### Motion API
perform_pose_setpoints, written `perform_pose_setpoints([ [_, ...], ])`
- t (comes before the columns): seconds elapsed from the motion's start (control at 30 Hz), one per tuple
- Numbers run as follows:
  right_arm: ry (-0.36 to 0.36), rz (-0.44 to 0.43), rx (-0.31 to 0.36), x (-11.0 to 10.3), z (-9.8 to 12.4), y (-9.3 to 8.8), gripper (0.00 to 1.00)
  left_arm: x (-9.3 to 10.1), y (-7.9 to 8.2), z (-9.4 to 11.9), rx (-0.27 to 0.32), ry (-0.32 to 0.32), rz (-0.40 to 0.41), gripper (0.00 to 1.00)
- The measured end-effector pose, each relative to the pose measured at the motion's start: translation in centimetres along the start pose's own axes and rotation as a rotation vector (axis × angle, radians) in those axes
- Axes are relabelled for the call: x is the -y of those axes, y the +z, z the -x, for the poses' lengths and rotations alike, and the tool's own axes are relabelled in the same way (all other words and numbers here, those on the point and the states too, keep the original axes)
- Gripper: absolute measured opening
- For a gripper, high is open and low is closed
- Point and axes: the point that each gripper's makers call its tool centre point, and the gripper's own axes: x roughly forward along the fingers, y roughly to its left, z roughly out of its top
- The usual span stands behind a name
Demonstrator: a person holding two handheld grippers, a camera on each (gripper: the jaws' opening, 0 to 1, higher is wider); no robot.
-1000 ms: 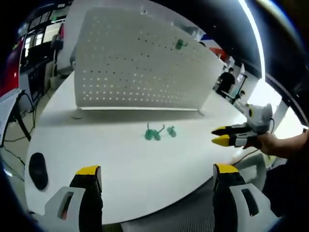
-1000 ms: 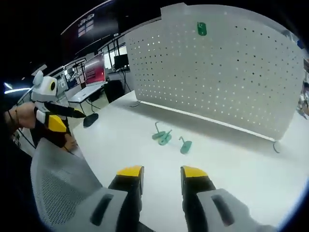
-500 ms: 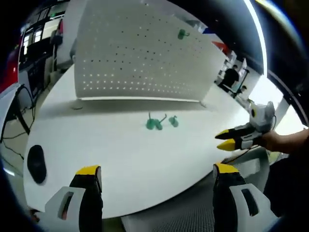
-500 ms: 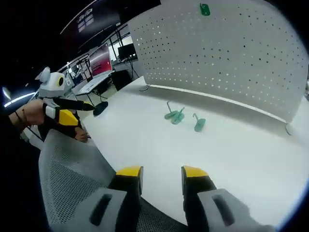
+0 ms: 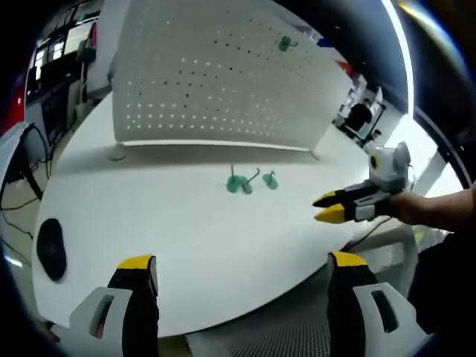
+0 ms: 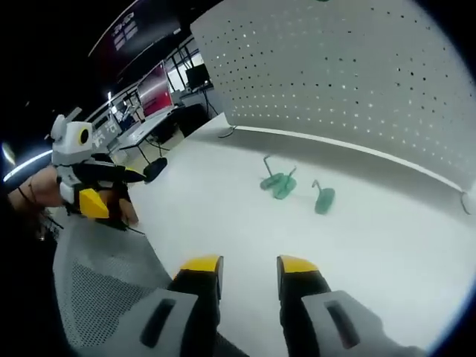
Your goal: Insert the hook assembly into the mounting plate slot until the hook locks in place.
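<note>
A white pegboard (image 5: 208,89) (image 6: 357,82) stands upright at the far side of the white table (image 5: 186,230) (image 6: 223,216). One green hook (image 5: 285,44) hangs high on the board. A pair of green hooks (image 5: 239,184) (image 6: 279,182) lies on the table with a single green hook (image 5: 269,179) (image 6: 323,199) beside it. My left gripper (image 5: 242,264) is open wide, well short of the hooks, and also appears hand-held (image 6: 111,190) at the left. My right gripper (image 6: 249,264) is narrowly open and holds nothing; it enters (image 5: 331,208) from the right over the table's edge.
A black mouse (image 5: 50,248) (image 6: 155,169) lies near the table's left end. A grey mesh chair (image 6: 97,290) sits below the table's near edge. Desks and monitors (image 6: 152,93) stand behind, and people (image 5: 358,119) are far off at the right.
Both views have shifted downward and nearer the table. The right gripper has come inward over the table's edge. The hooks lie where they were; neither gripper has changed its opening.
</note>
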Motion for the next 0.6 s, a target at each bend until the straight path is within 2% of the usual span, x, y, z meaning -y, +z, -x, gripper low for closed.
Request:
perform_pose_setpoints([
  [0.23,0.021,0.025,-0.005,0.3,-3.3,2.1,0.25,-0.5,-0.2,0.0,-0.009,0.007,0.012,0.96],
  [0.43,0.013,0.020,-0.020,1.4,-5.5,3.3,0.25,-1.0,-0.3,0.0,-0.016,0.013,0.023,0.96],
  [0.6,0.001,-0.037,-0.021,2.7,-7.0,4.5,0.24,-1.3,-0.2,0.0,-0.018,0.017,0.030,0.96],
])
